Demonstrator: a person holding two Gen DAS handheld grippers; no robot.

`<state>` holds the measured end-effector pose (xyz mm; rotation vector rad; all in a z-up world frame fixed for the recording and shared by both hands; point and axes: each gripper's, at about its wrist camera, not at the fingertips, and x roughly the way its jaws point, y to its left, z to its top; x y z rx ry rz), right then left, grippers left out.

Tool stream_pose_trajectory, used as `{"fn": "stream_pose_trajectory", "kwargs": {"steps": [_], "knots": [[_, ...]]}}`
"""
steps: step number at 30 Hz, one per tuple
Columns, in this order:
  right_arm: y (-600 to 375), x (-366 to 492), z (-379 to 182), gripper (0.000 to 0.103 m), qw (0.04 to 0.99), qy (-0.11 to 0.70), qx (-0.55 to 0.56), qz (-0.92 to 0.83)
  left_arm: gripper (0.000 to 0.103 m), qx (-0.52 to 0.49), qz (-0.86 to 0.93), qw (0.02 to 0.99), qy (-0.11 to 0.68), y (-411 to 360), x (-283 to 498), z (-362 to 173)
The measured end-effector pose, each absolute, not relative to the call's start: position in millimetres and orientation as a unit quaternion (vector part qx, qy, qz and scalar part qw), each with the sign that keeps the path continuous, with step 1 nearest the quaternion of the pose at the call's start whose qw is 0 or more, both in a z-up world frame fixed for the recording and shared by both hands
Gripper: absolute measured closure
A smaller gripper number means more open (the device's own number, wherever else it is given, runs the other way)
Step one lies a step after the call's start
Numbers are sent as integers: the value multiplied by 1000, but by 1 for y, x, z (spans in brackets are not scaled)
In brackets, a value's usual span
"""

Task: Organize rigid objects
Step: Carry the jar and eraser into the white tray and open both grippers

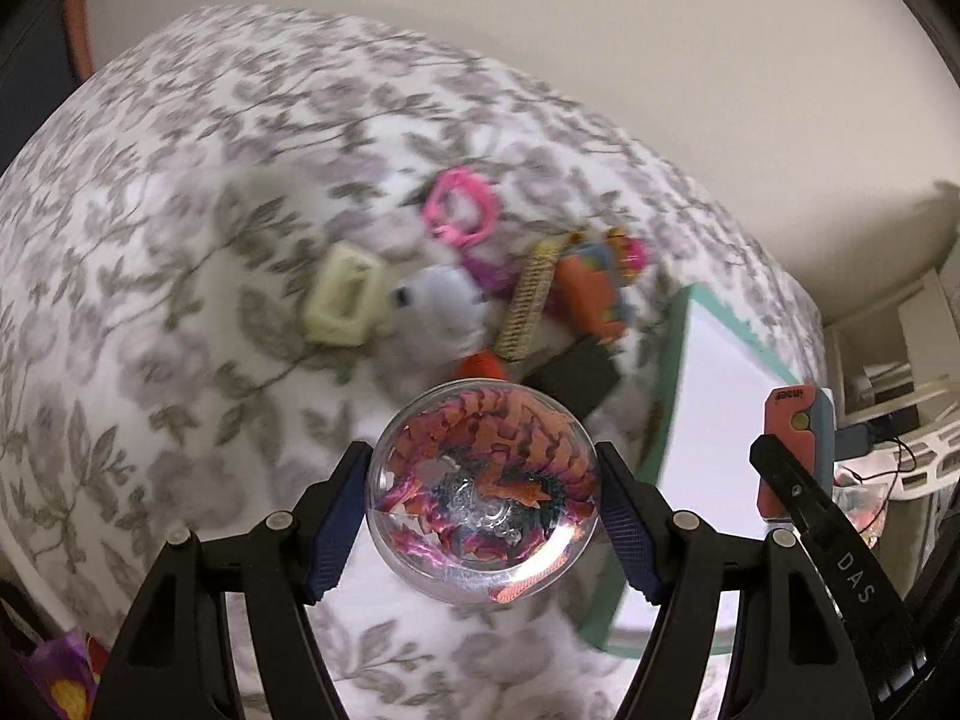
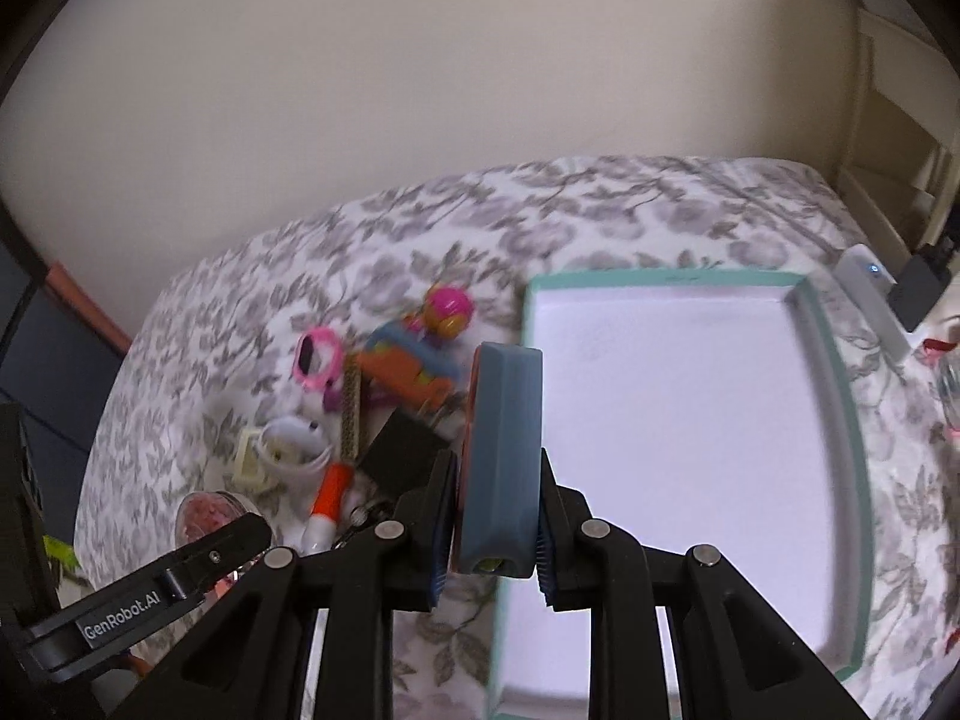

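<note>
A bed cover (image 2: pixel 600 216) with gray leaves lies by a plain wall (image 2: pixel 420 90), with a pile of little toys (image 2: pixel 384 384) on it and a white tray (image 2: pixel 678 420) with a green rim beside them. The left gripper (image 1: pixel 483 498) squeezes a clear ball (image 1: pixel 483 492) with orange and pink bits inside, up over the cover. The right gripper (image 2: pixel 495 516) squeezes a blue and orange case (image 2: pixel 501 456) at the tray's near-left edge, its long side pointing away toward the wall.

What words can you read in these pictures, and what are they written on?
"GenRobot.AI": white letters on the black arm of the left gripper, right wrist view.
"DAS": white letters on the black arm of the right gripper, left wrist view.
Dark label on the flat orange and blue-grey case: too blurred to read.
</note>
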<state>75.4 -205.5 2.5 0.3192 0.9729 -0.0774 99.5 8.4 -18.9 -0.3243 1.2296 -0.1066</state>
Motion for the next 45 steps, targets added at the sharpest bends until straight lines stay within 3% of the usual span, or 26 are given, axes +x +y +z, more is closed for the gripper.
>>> {"fn": "stream_pose_trajectory", "kwargs": {"steps": [9, 20, 31, 45], "knots": [[-277, 69, 23, 79, 881, 431, 166, -103, 29, -113, -119, 813, 559, -71, 117, -7], [-324, 78, 10, 79, 872, 441, 158, -143, 29, -66, -169, 806, 563, -148, 127, -32], [-326, 93, -49, 79, 841, 506, 128, -146, 29, -52, -171, 804, 567, -163, 131, -58], [-341, 91, -74, 79, 815, 538, 136, -166, 29, -34, -189, 801, 567, -178, 127, -70]]}}
